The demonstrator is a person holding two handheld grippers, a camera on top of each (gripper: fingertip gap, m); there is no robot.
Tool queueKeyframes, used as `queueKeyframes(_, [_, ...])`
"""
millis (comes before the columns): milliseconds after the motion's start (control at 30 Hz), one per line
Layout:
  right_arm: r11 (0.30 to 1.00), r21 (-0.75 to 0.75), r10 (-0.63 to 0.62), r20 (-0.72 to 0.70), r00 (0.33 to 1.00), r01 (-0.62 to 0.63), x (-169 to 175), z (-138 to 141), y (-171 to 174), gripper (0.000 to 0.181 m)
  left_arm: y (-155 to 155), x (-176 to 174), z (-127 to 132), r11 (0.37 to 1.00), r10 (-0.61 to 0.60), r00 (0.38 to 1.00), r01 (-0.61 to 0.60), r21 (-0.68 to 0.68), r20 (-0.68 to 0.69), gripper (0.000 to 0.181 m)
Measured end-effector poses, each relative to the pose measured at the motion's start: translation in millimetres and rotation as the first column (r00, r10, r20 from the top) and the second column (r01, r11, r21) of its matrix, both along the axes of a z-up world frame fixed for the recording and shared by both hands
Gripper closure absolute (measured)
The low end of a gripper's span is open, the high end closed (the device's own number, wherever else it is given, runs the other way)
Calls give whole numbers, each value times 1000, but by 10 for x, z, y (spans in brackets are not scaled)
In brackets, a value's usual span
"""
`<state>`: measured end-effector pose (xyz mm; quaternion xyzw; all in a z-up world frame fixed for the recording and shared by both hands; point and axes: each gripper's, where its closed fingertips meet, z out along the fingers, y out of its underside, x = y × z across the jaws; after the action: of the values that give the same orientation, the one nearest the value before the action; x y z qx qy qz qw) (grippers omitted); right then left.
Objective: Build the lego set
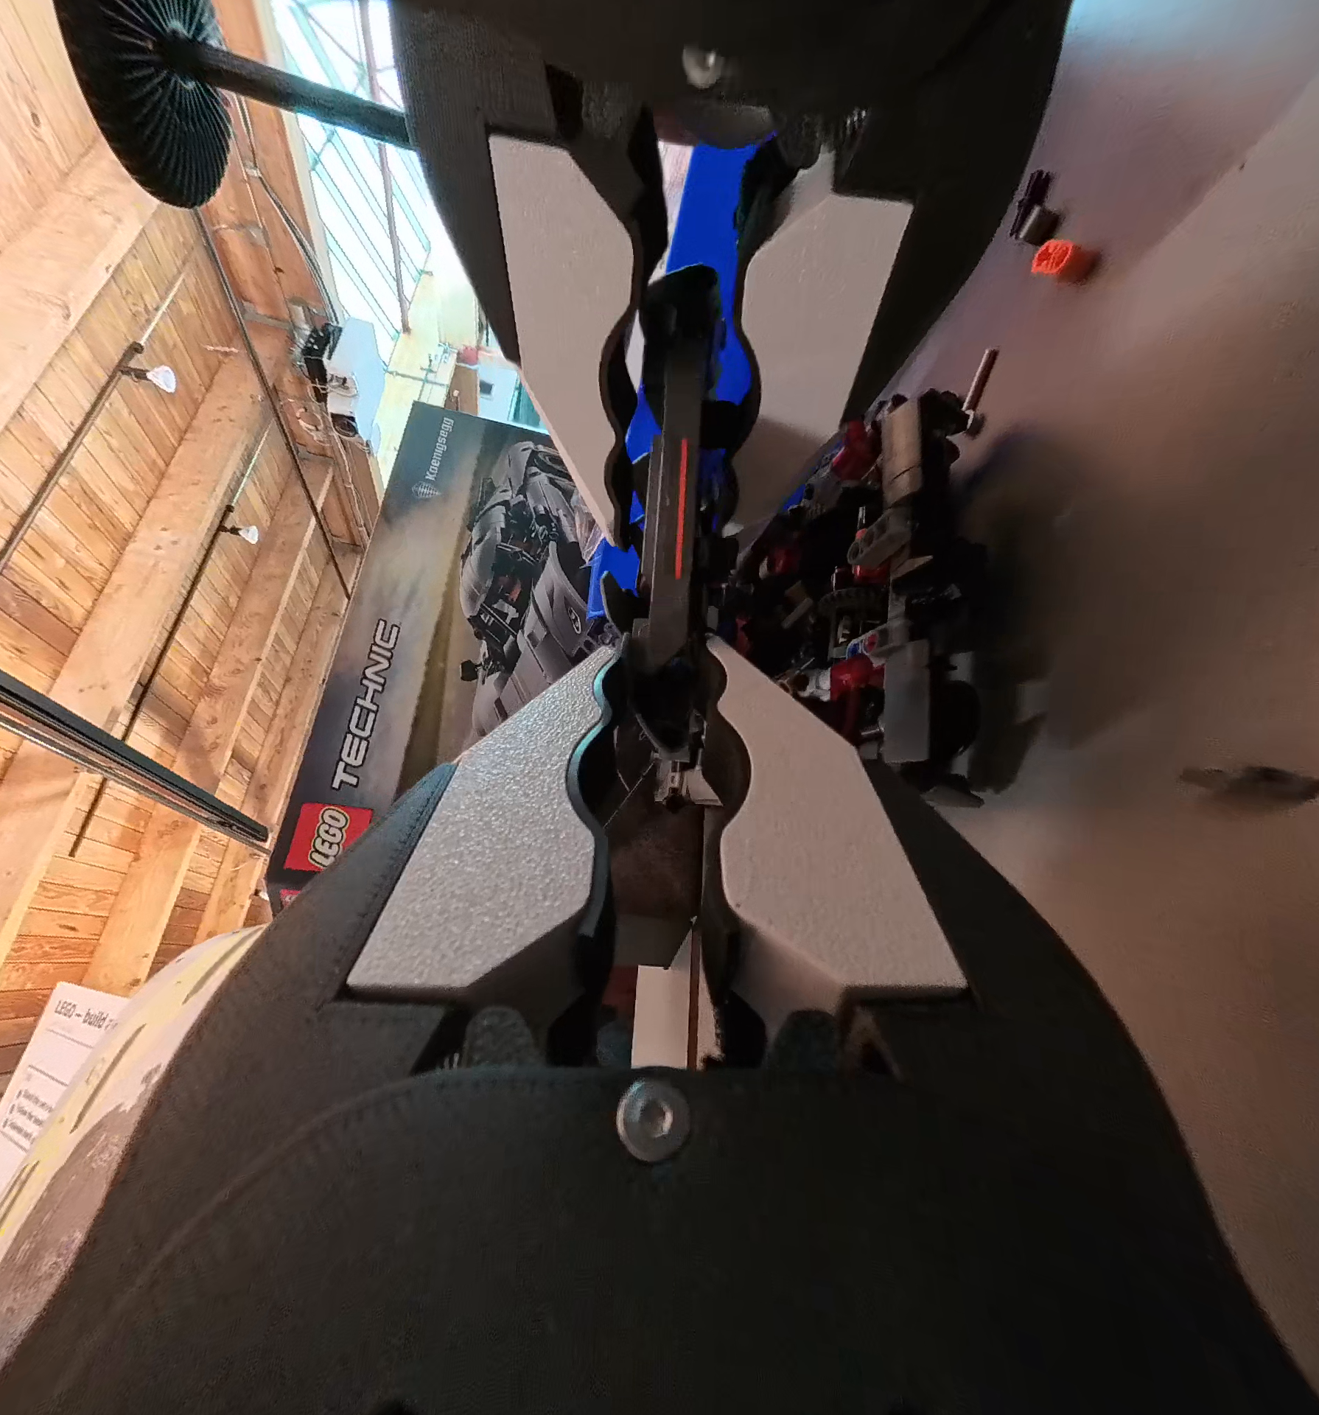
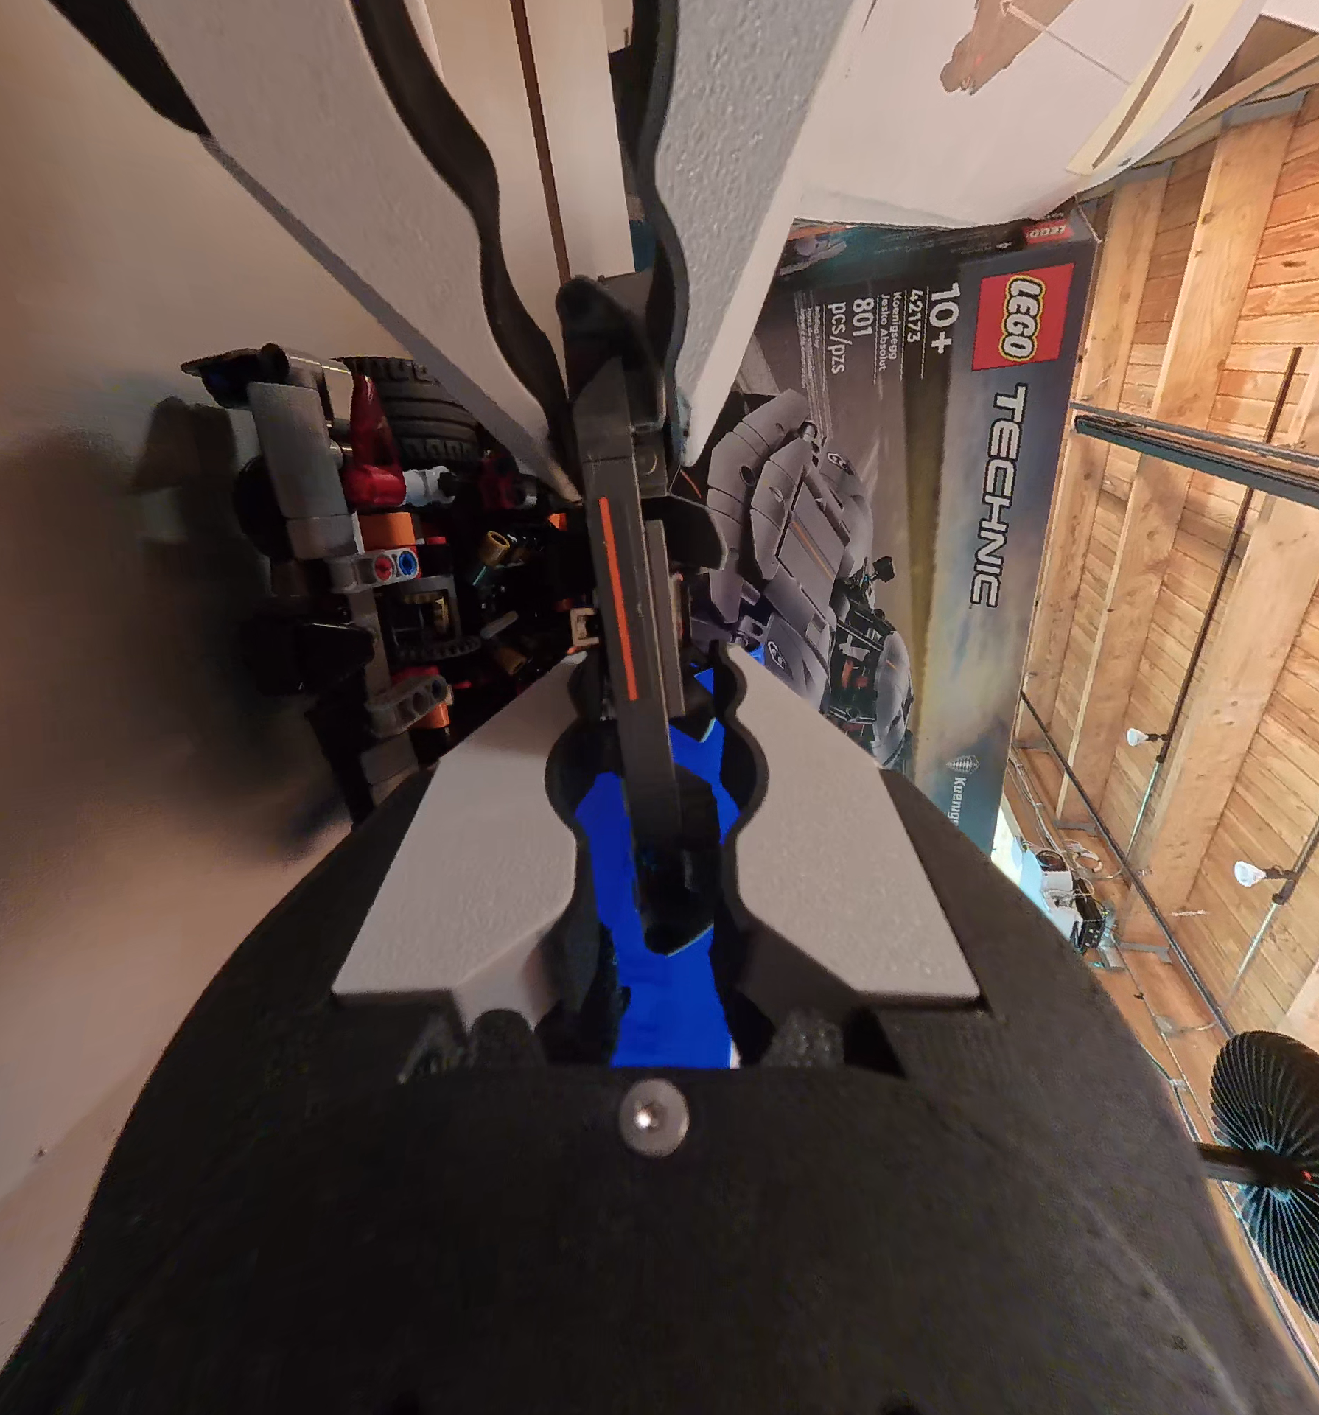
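A long dark grey panel piece (image 1: pixel 668 490) with an orange stripe is held in the air between both grippers. My left gripper (image 1: pixel 668 658) is shut on one end of it. My right gripper (image 1: pixel 675 536) comes in from the opposite side and is shut on the other end. In the right wrist view the same piece (image 2: pixel 630 597) runs from my right gripper (image 2: pixel 656 666) up to the left gripper (image 2: pixel 630 459). The partly built car (image 1: pixel 886 582) lies on the white table just beyond the piece; it also shows in the right wrist view (image 2: pixel 381 536).
The set's box (image 1: pixel 442 612) (image 2: pixel 909 536) stands behind the car. Loose parts lie on the table (image 1: pixel 1177 536): an orange piece (image 1: pixel 1058 260), a dark piece (image 1: pixel 1035 207), a grey axle (image 1: pixel 978 390), a dark flat piece (image 1: pixel 1246 785). Something blue (image 2: pixel 664 995) lies beneath. The tips of one gripper are about 5 cm away from the tips of the other. The grey axle (image 1: pixel 978 390) sits 10 cm or so from the ends of my right fingers.
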<state>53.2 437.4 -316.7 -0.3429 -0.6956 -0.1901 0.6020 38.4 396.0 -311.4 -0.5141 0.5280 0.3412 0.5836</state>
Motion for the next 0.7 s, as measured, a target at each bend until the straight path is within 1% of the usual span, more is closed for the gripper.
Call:
queueKeyframes(67, [1000, -6, 1, -1, 1000, -1, -3, -7, 4, 151, 21, -31, -11, 1000, 14, 1000, -13, -23, 27, 168])
queueKeyframes(200, [1000, -10, 9, -4, 1000, -9, -10, -7, 2, 150, 56, -114, -23, 998, 42, 999, -41, -37, 34, 168])
queueKeyframes(267, [1000, -8, 12, -6, 1000, -12, 2, 3, 12, 154, 61, -97, -20, 998, 44, 998, -42, -36, 37, 168])
queueKeyframes(433, [1000, -31, 6, -4, 1000, -7, 20, 0, 25, 156, 80, -72, -18, 998, 55, 998, -54, -42, 44, 168])
queueKeyframes(700, [998, -67, 21, 3, 1000, -21, 30, -23, 32, 151, 100, -47, -48, 998, 62, 998, -61, -34, 15, 168])
